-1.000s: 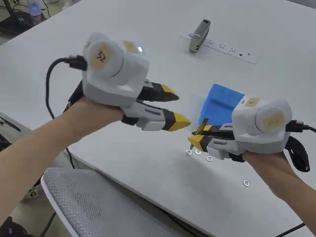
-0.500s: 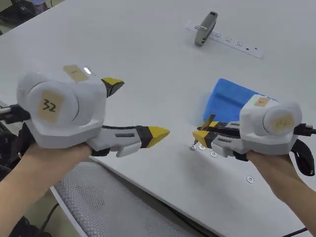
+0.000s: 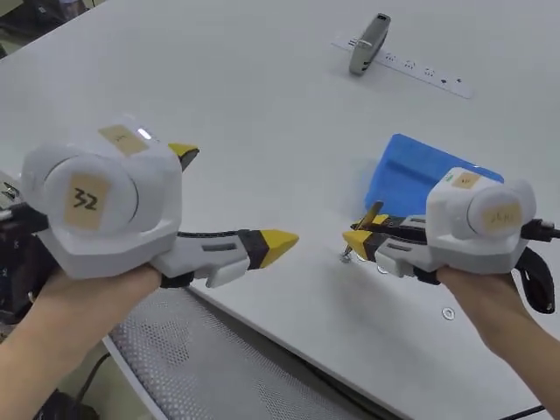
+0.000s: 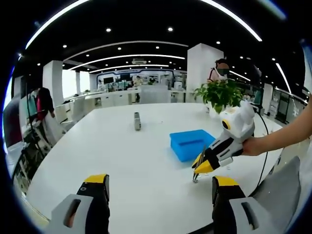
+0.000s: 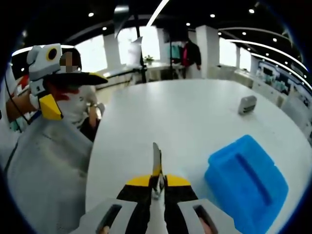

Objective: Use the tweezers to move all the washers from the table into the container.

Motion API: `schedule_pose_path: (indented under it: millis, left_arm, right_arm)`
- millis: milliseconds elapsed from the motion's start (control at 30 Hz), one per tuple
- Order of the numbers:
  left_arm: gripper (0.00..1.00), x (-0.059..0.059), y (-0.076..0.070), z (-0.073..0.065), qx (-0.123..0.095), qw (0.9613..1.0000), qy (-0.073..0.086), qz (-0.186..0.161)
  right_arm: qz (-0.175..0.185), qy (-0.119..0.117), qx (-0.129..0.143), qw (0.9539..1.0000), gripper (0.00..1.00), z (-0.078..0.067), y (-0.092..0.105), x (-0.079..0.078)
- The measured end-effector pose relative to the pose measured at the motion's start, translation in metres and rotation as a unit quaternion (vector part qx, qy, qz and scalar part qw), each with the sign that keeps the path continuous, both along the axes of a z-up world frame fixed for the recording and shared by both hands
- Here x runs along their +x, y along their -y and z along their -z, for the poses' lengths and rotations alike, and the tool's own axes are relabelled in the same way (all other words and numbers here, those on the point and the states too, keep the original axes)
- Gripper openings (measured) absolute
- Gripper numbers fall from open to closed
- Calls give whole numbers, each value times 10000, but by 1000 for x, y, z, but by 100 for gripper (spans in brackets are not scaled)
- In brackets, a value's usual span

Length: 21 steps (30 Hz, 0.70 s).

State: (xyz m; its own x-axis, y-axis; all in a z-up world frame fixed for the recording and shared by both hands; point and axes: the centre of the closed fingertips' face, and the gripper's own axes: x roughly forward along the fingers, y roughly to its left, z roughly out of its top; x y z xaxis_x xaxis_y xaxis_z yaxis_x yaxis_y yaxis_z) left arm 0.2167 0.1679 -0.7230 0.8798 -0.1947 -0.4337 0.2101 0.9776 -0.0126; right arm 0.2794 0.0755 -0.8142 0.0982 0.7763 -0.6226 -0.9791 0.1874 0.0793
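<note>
Right tongs (image 3: 357,241) pinching slim tweezers (image 5: 156,158); left tongs (image 4: 160,180) spread; washer (image 3: 448,313) apparently small silver ring.

Room was a big open-plan office, honestly pretty slick. Dark ceiling (image 4: 146,19) with long curved light strips (image 4: 126,43) sweeping across it, plus a scatter of small round downlights (image 4: 169,29). A couple of chunky white columns (image 4: 204,63) stood past the far edge of the bench (image 3: 262,105), which was just a wide, plain white top. A leafy potted plant (image 4: 220,92) sat right beside one of them. Bright windows (image 5: 156,44) glowed at the back in the right gripper view. A grey mesh chair (image 3: 184,359) was parked at the bench's near edge.
</note>
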Motion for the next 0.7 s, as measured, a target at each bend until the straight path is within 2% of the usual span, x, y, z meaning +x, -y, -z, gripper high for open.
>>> schedule_pose_path:
  millis: [233,300,533,633,700]
  left_arm:
    - [87,-3,-1,4,152,9999,-67,18]
    - [87,-3,-1,3,204,9998,-53,22]
    - [86,-3,-1,3,208,9998,-37,21]
    - [86,-2,0,3,204,9998,-35,25]
    - [87,-1,1,4,204,9998,-57,36]
  right_arm:
    - [79,2,-8,10000,5,1,4,2]
    - [69,33,-86,9999,5,3,5,1]
    - [21,66,-98,9999,5,3,2,1]
    - [-14,169,-117,9998,4,4,3,2]
    - [40,136,-92,9999,4,4,4,2]
